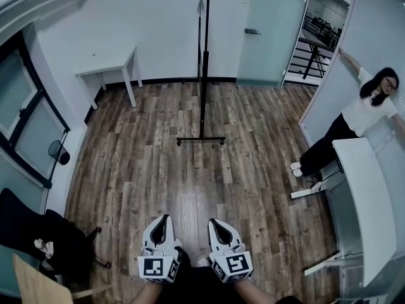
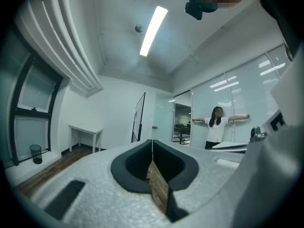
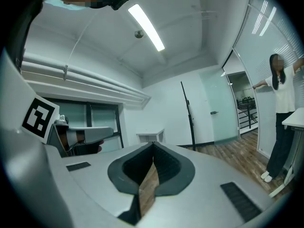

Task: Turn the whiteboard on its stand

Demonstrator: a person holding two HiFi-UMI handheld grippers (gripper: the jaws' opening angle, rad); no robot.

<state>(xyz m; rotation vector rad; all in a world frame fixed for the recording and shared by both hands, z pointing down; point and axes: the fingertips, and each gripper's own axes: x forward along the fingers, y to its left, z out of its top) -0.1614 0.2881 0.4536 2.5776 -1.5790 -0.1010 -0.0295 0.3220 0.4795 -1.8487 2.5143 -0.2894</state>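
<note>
The whiteboard [image 1: 204,56] stands edge-on on its black wheeled stand [image 1: 200,140] across the wooden floor, near the far wall. It also shows as a thin dark panel, the whiteboard [image 2: 138,118] in the left gripper view and the whiteboard [image 3: 188,118] in the right gripper view. My left gripper [image 1: 162,219] and right gripper [image 1: 216,223] hang side by side low in the head view, far short of the board. Both are shut with nothing between the jaws, as the left gripper [image 2: 152,141] and right gripper [image 3: 153,144] views show.
A small white table [image 1: 107,65] stands at the far left wall. A person [image 1: 361,116] leans against the glass wall at the right, beside a long white desk [image 1: 370,201]. A black chair [image 1: 50,246] is at the near left, and a glass door [image 1: 266,30] is right of the board.
</note>
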